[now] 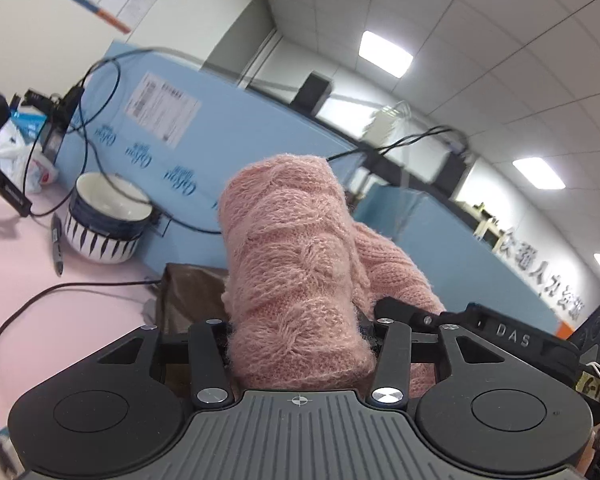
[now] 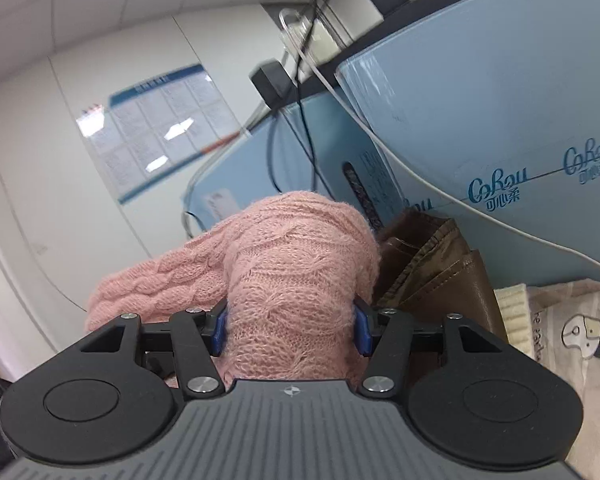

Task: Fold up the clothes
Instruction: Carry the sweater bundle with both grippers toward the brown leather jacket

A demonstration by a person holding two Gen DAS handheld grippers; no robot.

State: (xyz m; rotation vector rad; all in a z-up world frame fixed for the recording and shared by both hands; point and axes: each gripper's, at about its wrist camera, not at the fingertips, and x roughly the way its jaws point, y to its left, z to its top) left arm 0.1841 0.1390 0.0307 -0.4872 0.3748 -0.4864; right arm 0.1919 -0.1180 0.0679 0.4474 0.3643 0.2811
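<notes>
Left gripper (image 1: 300,332) has its fingers clamped on a thick fold of the pink cable-knit sweater (image 1: 292,256), wool bulging up and forward from between them and hiding the tips entirely. Over on the right, the same story: the right gripper (image 2: 290,330) pinches another bunch of that sweater (image 2: 296,268), and here the blue pads (image 2: 219,330) show, pressed into the knit on both sides. Only the left wrist view gives us the pink tabletop (image 1: 40,280) off to the left of the fingers, with a blue-and-white patterned bowl (image 1: 108,220) standing on it, a pen (image 1: 57,248) lying just beside the bowl, and black cables (image 1: 32,304) looping across. That view also catches the other gripper's black body (image 1: 512,340), marked DAS, just to the right of the fingers, close alongside. The right wrist view offers something else: a brown leather-look garment (image 2: 432,268) just right of the fingers, touching the sweater's edge, and further right a cream cloth with a cartoon print (image 2: 572,340). A sleeve-like roll of pink knit (image 2: 156,284) trails left of the fingers there. Both views share the pale blue cartons (image 2: 500,120) beyond the fingers; in the left view a brown corner (image 1: 188,296) peeks out low at the left of the wool.
</notes>
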